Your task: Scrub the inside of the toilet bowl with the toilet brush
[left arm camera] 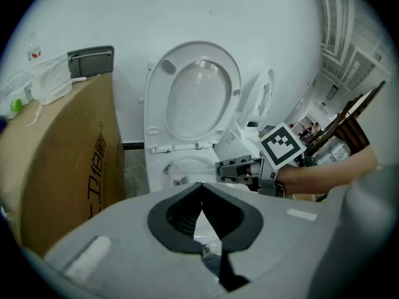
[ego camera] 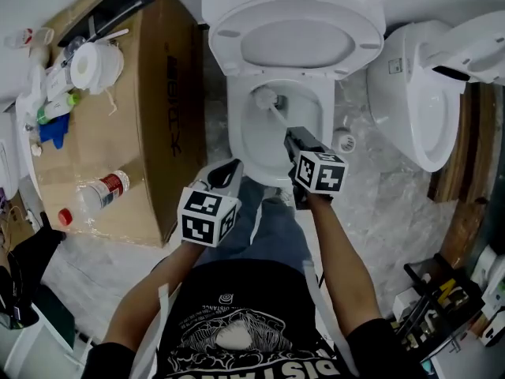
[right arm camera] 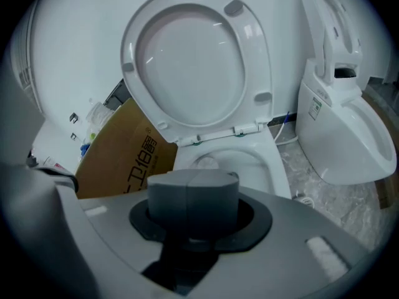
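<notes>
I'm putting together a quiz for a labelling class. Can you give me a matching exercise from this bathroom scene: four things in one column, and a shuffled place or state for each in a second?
Things:
1. toilet brush
2. toilet seat
3. cardboard box
4. left gripper

Places or states:
a. shut on nothing, held outside the bowl
b. raised upright
c. head down inside the toilet bowl, handle clamped in the right gripper
d. beside the toilet, with bottles on top

Pairs: 1-c, 2-b, 3-d, 4-a
</notes>
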`<state>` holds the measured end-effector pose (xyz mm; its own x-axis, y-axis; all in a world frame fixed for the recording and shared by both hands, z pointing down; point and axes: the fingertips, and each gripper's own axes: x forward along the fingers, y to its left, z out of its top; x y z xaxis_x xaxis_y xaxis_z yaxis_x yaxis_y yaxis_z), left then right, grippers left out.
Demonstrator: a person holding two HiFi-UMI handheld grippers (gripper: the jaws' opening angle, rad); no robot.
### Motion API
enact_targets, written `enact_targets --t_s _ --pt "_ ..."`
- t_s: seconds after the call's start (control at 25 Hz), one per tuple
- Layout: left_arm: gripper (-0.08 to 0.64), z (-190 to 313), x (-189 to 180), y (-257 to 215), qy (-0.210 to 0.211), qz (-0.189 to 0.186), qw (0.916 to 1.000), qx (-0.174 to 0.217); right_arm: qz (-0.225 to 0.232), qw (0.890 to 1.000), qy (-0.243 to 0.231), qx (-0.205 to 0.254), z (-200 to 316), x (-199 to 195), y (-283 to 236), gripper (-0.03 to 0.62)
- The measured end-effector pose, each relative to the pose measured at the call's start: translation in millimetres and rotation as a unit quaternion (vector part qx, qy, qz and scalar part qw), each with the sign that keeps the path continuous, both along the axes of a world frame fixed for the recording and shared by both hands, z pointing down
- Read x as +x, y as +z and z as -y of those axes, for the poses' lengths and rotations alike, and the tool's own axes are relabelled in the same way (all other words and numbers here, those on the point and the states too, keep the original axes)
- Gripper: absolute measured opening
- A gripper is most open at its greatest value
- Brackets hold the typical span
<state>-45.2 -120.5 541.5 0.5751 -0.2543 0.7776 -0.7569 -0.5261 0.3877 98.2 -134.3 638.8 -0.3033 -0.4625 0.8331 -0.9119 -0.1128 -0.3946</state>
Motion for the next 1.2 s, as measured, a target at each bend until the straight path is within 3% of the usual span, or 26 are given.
enact_targets --t_s 0.56,1.2 --pt "-0.009 -61 29 -9 -0.033 0.0 0.9993 0.014 -0.047 0.999 0.015 0.004 -54 85 -8 0.15" --pt "-0.009 -103 45 -13 -0.05 0.009 0.9982 0.033 -0.027 0.999 -0.008 -0.029 -166 86 -5 0.15"
